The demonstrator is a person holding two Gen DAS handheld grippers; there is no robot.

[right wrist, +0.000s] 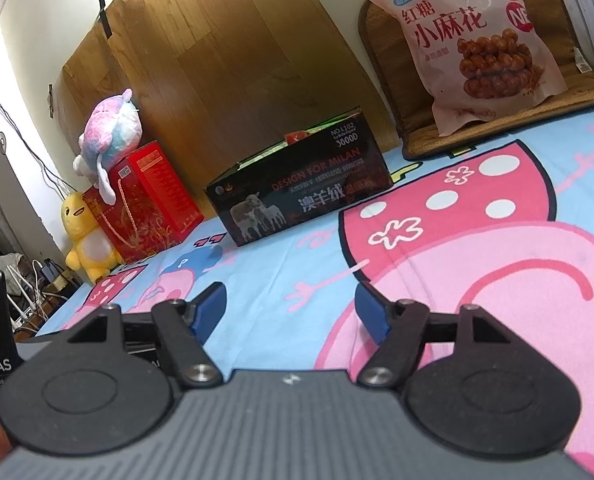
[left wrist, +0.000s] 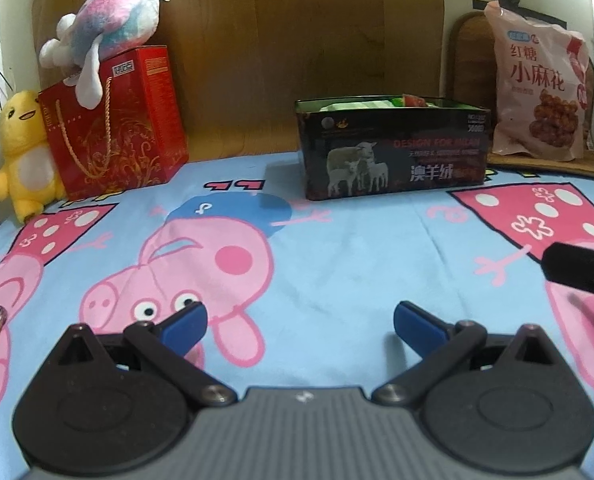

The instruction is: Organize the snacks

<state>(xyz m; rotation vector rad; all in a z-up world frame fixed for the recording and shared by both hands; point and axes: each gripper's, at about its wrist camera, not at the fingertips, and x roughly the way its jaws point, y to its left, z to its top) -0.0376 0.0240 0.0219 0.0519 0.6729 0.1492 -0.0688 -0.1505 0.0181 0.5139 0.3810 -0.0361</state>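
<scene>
Hovering over a bed sheet (left wrist: 337, 248) printed with pink cartoon pigs on blue, the left claw (left wrist: 300, 322) has its blue fingers (left wrist: 185, 326) spread wide with nothing between them. The right claw (right wrist: 291, 308) is likewise spread and empty, low over the same sheet (right wrist: 297, 256).

A black open-topped box (left wrist: 393, 152) with sheep printed on its front serves as the landmark. It stands on the sheet well beyond both claws, against a wooden board (left wrist: 297, 40). Over its rim show a pale packet and something red, too small to tell apart. In the left wrist view the box lies ahead and a little to the right of the left claw; in the right wrist view the box (right wrist: 301, 184) lies ahead and slightly left of the right claw.

Right of the box, apart from it, a pink snack bag (left wrist: 537, 84) picturing brown twisted dough sticks stands upright on a woven mat (left wrist: 545, 160). In the right wrist view this bag (right wrist: 469, 40) is far ahead and to the right of the claw.

Left of the box, well apart, stands a red gift bag (left wrist: 117, 128) with gold cord handles. A pastel plush toy (left wrist: 109, 24) lies on top of it, and a yellow plush duck (left wrist: 21, 152) sits just beside its far side. A black part of the other tool (left wrist: 585, 270) juts in at the right edge of the left wrist view.
</scene>
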